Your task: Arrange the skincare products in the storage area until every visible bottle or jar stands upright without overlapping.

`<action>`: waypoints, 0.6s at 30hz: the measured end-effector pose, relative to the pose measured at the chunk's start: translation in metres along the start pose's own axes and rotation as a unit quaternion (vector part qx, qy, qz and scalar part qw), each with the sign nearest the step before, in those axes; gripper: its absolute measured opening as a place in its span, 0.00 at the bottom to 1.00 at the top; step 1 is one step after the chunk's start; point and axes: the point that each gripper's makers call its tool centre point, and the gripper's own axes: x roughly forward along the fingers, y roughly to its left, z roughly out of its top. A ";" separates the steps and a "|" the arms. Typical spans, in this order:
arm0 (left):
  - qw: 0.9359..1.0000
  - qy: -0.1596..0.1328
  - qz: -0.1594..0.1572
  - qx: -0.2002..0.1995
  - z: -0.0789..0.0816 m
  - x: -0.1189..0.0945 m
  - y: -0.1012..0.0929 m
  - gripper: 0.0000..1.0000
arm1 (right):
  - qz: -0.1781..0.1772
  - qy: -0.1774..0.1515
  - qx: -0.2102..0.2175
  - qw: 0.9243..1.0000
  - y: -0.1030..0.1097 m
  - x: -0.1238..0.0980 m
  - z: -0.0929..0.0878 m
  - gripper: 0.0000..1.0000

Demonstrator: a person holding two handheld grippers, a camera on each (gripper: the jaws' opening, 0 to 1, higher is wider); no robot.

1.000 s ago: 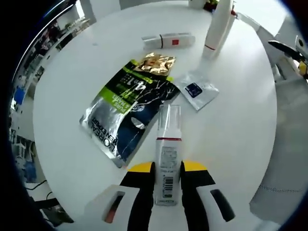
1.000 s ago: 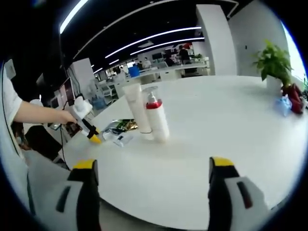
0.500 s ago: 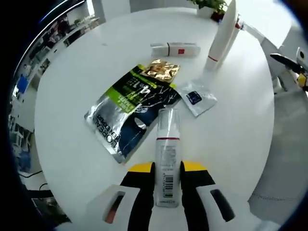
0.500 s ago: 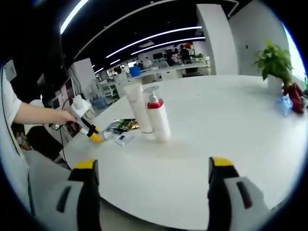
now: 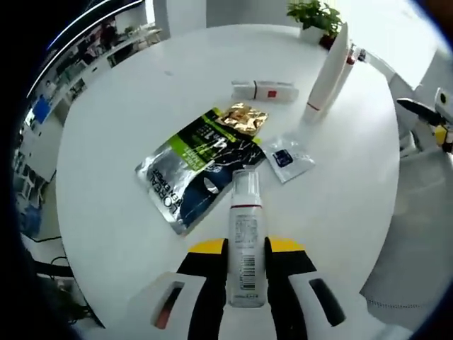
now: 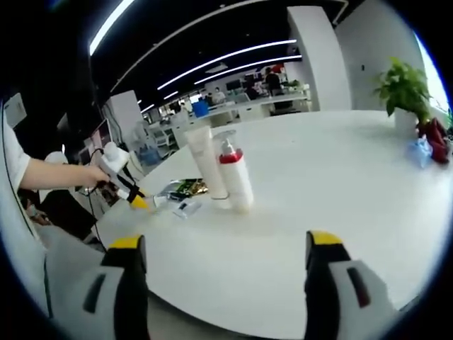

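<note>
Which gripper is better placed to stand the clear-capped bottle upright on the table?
Left. The left gripper is shut on the bottle above the table; the right gripper is open.

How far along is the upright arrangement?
Done: a white tube and a red-collared pump bottle stand upright side by side on the white table. In hand: the left gripper is shut on a clear-capped bottle, held above the table. Left: a small white tube lies flat, beside the foil sachets. The right gripper is open.
</note>
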 end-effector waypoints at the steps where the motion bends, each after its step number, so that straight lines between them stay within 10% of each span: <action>1: 1.000 -0.004 -0.001 -0.003 0.000 -0.001 -0.001 0.17 | 0.000 0.000 -0.001 1.000 0.000 0.000 0.000 0.93; 18: 0.996 -0.070 -0.015 -0.051 0.007 -0.025 -0.022 0.17 | 0.012 -0.002 -0.008 1.000 0.006 0.000 0.001 0.92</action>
